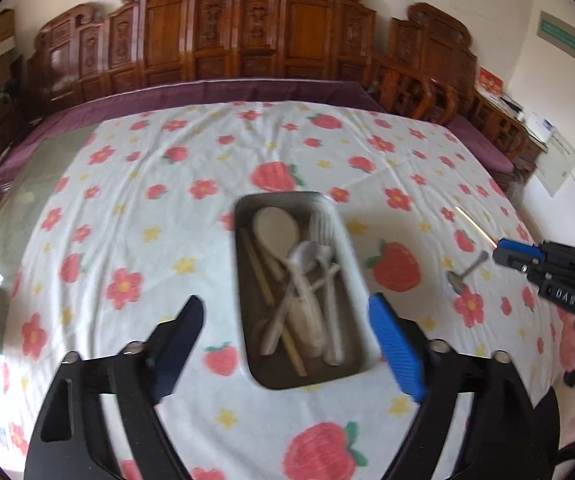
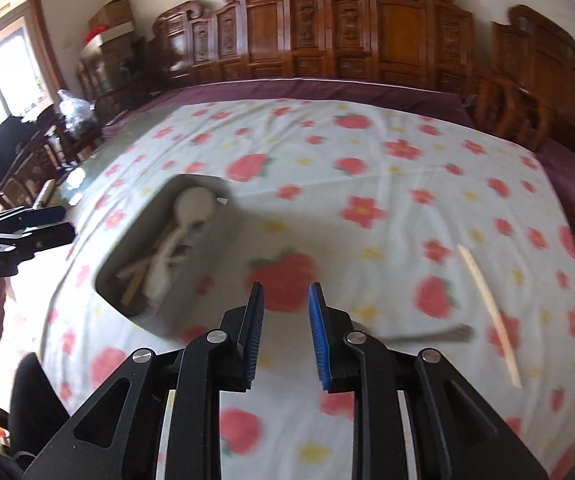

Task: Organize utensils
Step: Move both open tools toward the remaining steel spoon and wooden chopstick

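So the rectangular grey metal tray (image 1: 351, 240) is my landmark here, sitting mid-table on the white cloth printed with red flowers and strawberries (image 1: 135, 184). It already holds a pile of cutlery: a pale flat rice paddle (image 1: 275, 226), a silvery fork (image 1: 321, 228), a silvery spoon (image 1: 303, 258) and wooden chopsticks (image 1: 261, 280), all lying roughly along the tray's long side.

My left gripper (image 1: 287, 344) hangs over the near end of the tray with its jaws spread wide and nothing between them.

What's left outside is on the right of the tray, well apart from it: a small silvery metal spoon (image 1: 463, 274) lying flat on the cloth, and beyond that a thin pale chopstick (image 2: 487, 304), further out from the tray. The spoon is blurry, so I can't call its bowl end for sure from my right camera.

My right gripper (image 2: 285, 332) is the closer one by a mile. Its jaws are only a bit apart, nothing in them, and it sits between the tray and the spoon. From it, the spoon (image 2: 431, 335) lies just off to the right, long axis running sideways, pointing away from the tray. I reckon I'd swing right and get the jaws straddling that handle crosswise, opening a touch wider first. The left one isn't the hand for this job.
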A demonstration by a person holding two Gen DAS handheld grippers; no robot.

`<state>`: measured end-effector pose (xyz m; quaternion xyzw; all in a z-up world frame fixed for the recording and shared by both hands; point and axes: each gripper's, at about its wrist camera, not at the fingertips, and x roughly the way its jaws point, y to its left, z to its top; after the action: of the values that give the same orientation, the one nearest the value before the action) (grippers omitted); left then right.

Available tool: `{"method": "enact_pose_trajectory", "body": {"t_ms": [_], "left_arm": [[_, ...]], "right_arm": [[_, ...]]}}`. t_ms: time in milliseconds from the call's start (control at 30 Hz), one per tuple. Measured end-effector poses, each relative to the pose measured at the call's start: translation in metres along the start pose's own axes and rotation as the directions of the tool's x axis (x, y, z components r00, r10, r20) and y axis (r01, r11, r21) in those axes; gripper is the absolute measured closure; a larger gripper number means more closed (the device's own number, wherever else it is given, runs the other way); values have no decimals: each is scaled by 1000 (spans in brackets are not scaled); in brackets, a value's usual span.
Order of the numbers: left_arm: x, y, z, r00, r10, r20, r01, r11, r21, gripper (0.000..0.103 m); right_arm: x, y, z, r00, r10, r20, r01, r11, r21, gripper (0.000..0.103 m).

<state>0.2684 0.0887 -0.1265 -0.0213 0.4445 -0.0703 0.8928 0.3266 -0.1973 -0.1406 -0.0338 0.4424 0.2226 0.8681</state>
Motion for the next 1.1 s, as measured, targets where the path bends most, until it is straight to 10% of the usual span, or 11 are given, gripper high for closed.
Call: {"method": "enact_pose_trajectory", "body": {"t_ms": [700, 1100], "left_arm": [[58, -128, -1, 992, -85, -92, 101, 979, 178, 10], [92, -182, 6, 983, -111, -144, 148, 950, 275, 10]], "right_arm": [[25, -188, -49, 971, -199, -133, 211, 973, 90, 68], [67, -207, -45, 959, -194, -208, 205, 978, 35, 68]]}}
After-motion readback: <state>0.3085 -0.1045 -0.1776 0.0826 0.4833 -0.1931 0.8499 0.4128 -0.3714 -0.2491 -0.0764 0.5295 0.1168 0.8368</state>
